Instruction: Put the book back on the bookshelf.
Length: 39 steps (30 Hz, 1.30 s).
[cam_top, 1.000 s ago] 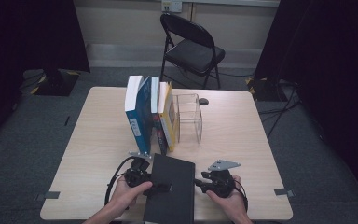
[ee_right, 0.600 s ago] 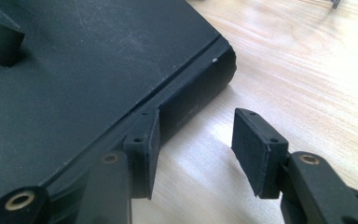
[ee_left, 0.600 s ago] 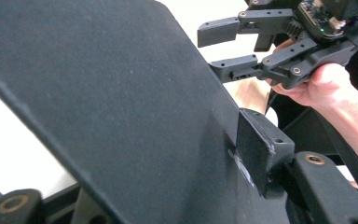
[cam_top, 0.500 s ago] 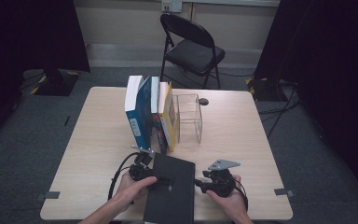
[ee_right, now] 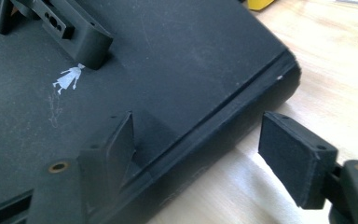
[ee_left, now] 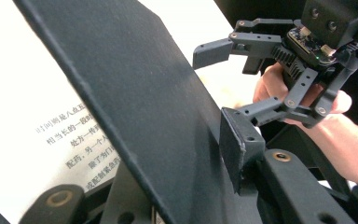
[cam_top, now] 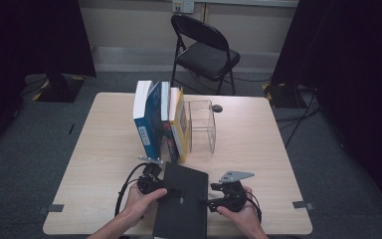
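Note:
A black book (cam_top: 181, 209) lies flat at the near middle of the table. My left gripper (cam_top: 168, 190) reaches in from its left edge. In the left gripper view its jaws have just been closing and now pinch the raised black cover (ee_left: 135, 93), with a printed page (ee_left: 37, 107) beneath. My right gripper (cam_top: 208, 201) sits at the book's right edge. Its jaws have just been opening: my right gripper (ee_right: 205, 149) has one pad (ee_right: 116, 140) on the cover and the other over bare wood, with the spine edge between them unpinched.
Several upright books (cam_top: 159, 124) stand in a row mid-table, beside a clear plastic box (cam_top: 201, 127). A small dark object (cam_top: 218, 108) lies behind the box. A folding chair (cam_top: 204, 50) stands beyond the table (cam_top: 278, 149).
Both hands keep their places at the black book. The left gripper has edged slightly in over the book's left edge.

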Motion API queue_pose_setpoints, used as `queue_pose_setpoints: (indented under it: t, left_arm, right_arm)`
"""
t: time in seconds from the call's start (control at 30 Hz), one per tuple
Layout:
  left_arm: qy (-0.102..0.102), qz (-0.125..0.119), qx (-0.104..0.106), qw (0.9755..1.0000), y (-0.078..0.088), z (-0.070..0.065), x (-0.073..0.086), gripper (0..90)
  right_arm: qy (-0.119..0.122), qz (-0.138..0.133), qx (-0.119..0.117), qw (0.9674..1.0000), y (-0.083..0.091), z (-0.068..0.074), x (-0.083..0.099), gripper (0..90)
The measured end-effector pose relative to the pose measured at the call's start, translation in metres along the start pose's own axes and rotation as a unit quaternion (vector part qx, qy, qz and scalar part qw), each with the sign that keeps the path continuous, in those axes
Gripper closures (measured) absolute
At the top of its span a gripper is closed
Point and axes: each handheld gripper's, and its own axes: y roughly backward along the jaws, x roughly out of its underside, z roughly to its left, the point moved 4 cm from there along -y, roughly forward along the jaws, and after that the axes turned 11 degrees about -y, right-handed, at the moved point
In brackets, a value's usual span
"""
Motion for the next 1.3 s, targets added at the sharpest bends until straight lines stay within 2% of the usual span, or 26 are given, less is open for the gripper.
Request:
queue_pose_setpoints:
  t: [0.07,0.2,0.43,0.57,0.73,0.87,0.97,1.07,1.17,1.2,1.27,1.3]
  left_arm:
    - [-0.004,-0.001,-0.006,1.0,0.001,-0.002,-0.001,67.1]
    - [-0.024,-0.011,-0.01,0.9996,0.003,-0.007,-0.001,67.0]
    - [-0.067,-0.015,-0.029,0.9973,0.007,-0.019,-0.006,67.3]
    - [-0.074,-0.01,-0.032,0.9967,0.006,-0.02,-0.008,67.3]
    - [-0.098,-0.012,-0.033,0.9945,0.008,-0.025,-0.011,67.4]
    - [-0.114,-0.009,-0.034,0.9928,0.008,-0.028,-0.013,67.5]
    - [-0.125,-0.014,-0.035,0.9914,0.009,-0.032,-0.014,68.1]
    - [-0.119,-0.026,-0.027,0.9921,0.008,-0.033,-0.017,70.1]
    - [-0.127,-0.027,-0.03,0.9911,0.008,-0.035,-0.021,71.7]
    - [-0.135,-0.03,-0.03,0.9899,0.009,-0.037,-0.023,71.7]
    - [-0.152,-0.035,-0.032,0.9873,0.013,-0.042,-0.025,72.6]
    - [-0.152,-0.035,-0.032,0.9873,0.013,-0.042,-0.025,73.1]
  right_arm:
    - [-0.006,0.004,0.0,1.0,-0.001,-0.001,0.0,19.7]
    - [-0.017,0.011,-0.019,0.9996,-0.002,-0.003,0.002,14.0]
    - [-0.03,0.009,-0.044,0.9986,-0.001,-0.004,0.001,9.5]
    - [-0.039,0.015,-0.05,0.9979,-0.002,-0.005,0.001,9.4]
    - [-0.042,0.02,-0.07,0.9965,-0.002,-0.007,-0.001,8.6]
    - [-0.06,0.028,-0.089,0.9939,-0.004,-0.008,-0.002,8.6]
    - [-0.065,0.03,-0.102,0.9922,-0.004,-0.008,-0.003,8.0]
    - [-0.076,0.031,-0.112,0.9903,-0.004,-0.008,-0.004,8.4]
    - [-0.083,0.034,-0.115,0.9893,-0.003,-0.008,-0.005,8.6]
    - [-0.083,0.035,-0.115,0.9893,-0.002,-0.008,-0.007,9.1]
    - [-0.082,0.018,-0.116,0.9897,0.005,-0.006,-0.011,13.9]
    - [-0.081,0.012,-0.118,0.9896,0.007,-0.006,-0.012,15.4]
